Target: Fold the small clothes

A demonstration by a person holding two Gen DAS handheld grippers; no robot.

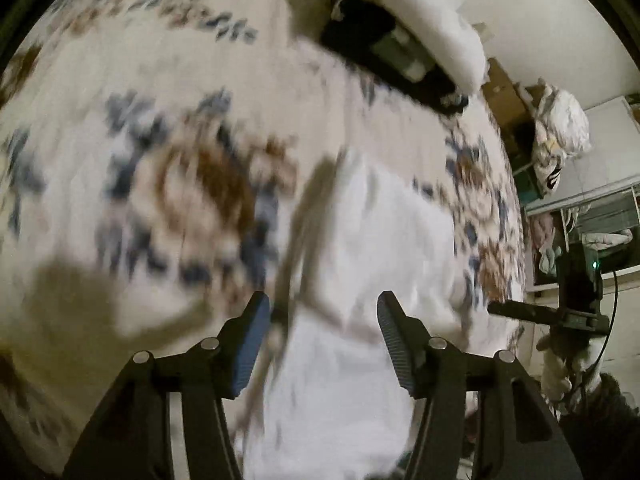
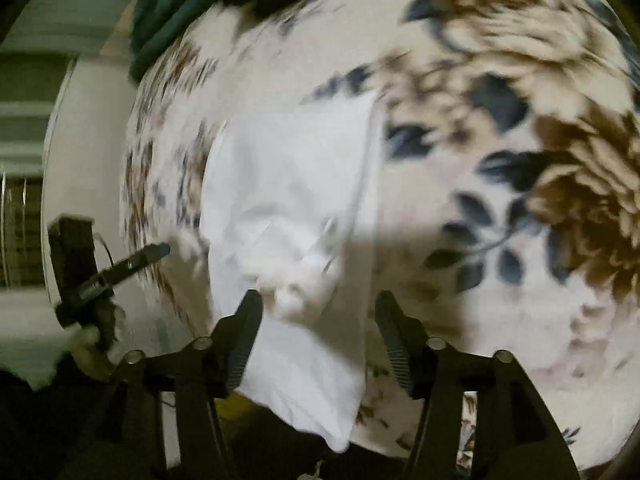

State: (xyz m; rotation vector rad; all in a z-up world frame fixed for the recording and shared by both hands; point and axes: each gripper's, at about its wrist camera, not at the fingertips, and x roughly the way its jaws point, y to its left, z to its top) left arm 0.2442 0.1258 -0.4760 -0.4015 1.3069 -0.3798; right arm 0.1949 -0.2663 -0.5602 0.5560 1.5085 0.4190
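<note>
Both views motion-blurred, garment detail unclear. White garment [image 1: 360,280] lies on floral bedspread [image 1: 160,120]. Left gripper [image 1: 322,312] and right gripper [image 2: 318,312] released, above garment. Pillow [image 1: 436,28] at bed's far edge.

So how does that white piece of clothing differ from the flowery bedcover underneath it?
The white garment is plain, with no pattern; the bedcover is printed with brown flowers and dark blue leaves. The garment is small and covers just one patch, while the bedcover spreads across nearly the whole view. The garment shows creases and a bunched part near its middle; the bedcover looks smoother, though blur hides detail. Both are soft cloth with a pale base colour.
</note>
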